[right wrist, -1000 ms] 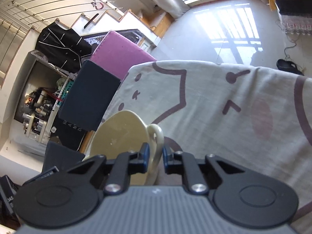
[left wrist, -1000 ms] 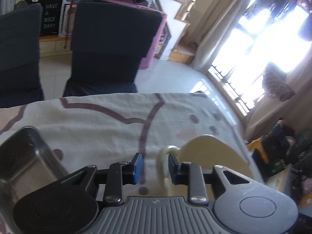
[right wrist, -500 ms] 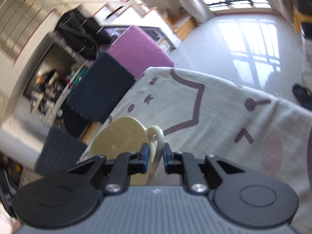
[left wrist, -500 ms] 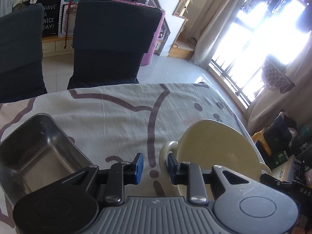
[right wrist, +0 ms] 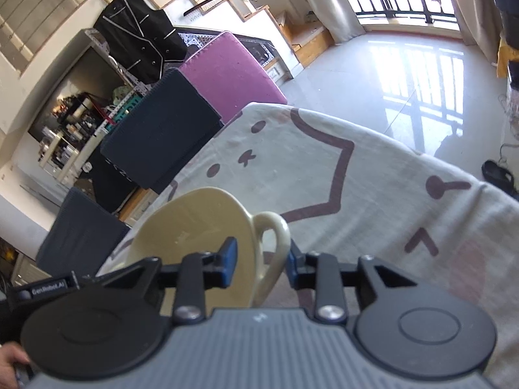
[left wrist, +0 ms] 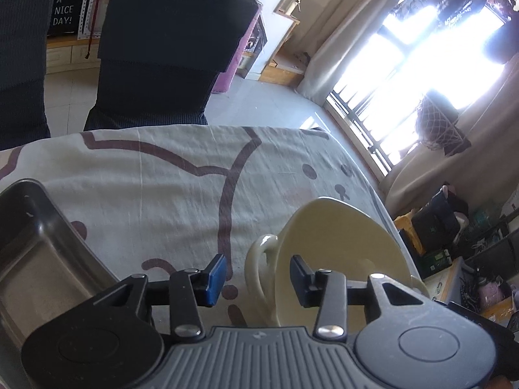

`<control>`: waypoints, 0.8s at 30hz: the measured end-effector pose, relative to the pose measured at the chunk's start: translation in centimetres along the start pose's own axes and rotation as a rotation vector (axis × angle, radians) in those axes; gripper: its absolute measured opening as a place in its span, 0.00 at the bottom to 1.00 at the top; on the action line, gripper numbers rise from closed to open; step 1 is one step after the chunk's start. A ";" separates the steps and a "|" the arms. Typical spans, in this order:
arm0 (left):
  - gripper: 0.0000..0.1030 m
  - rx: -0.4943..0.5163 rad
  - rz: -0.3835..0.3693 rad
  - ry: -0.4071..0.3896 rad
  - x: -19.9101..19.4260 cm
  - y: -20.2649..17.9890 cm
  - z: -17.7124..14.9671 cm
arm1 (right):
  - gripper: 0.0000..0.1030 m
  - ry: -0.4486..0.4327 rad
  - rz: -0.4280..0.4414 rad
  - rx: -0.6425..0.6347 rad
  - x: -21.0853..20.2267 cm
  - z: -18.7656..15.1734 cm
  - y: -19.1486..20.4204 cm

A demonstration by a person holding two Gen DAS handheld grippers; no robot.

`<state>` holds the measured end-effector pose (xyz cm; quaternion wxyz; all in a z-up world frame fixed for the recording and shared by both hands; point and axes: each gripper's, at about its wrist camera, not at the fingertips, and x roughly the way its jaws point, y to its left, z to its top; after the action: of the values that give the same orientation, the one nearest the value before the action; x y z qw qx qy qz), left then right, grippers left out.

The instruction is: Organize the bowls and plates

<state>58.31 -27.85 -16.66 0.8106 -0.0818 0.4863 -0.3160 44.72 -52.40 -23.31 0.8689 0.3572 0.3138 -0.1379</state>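
**Two grippers at the handles of a cream bowl, jaws parted**

Left wrist view: the left gripper points down at a table covered by a pale cloth printed with brown cartoon lines. Its jaws have just been opening and stand partly apart. One loop handle of the cream bowl lies in the gap; the blue-padded finger on the left stands clear of it, and the other finger sits against or just inside the bowl's rim, so nothing is clamped. The bowl occupies the near right of the table, close to its right edge. A metal tray lies at the near left, well apart from the bowl. Two dark chairs stand beyond the far edge.

Right wrist view: the right gripper meets the same bowl from the opposite side. Its jaws have likewise just been opening; the bowl's second handle sits between them with a gap visible beside the left finger, whereas contact at the right finger cannot be told. The bowl appears tilted, its hollow facing the camera. A hand shows at the lower left corner.
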 end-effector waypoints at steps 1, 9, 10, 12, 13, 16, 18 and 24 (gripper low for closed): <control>0.34 0.016 0.009 0.004 0.3 -0.1 0.1 | 0.26 0.005 -0.009 -0.003 0.1 0.0 -0.2; 0.23 0.034 0.028 0.026 1.6 -0.7 -0.1 | 0.24 0.015 -0.015 -0.031 -0.2 0.1 -0.1; 0.23 0.039 0.028 0.026 1.6 -0.7 -0.1 | 0.24 0.013 -0.020 -0.039 -0.1 0.0 0.0; 0.22 0.056 0.028 0.021 1.3 -0.8 -0.2 | 0.23 0.011 -0.014 -0.043 -0.2 -0.1 -0.1; 0.22 0.054 0.026 0.019 1.2 -0.8 -0.4 | 0.22 0.010 -0.011 -0.044 -0.2 -0.1 -0.1; 0.21 0.041 0.023 0.017 1.0 -0.8 -0.7 | 0.22 0.008 -0.017 -0.067 -0.4 -0.2 0.0; 0.21 0.043 0.028 0.017 0.8 -1.0 -1.0 | 0.23 0.015 -0.021 -0.074 -0.5 -0.2 0.0; 0.19 0.045 0.018 0.008 -0.7 -2.1 -1.4 | 0.23 0.003 -0.041 -0.097 -1.7 0.1 0.5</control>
<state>56.05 -28.85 -15.98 0.8131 -0.0579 0.4828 -0.3199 43.70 -52.05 -21.91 0.8816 0.3084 0.3287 -0.1398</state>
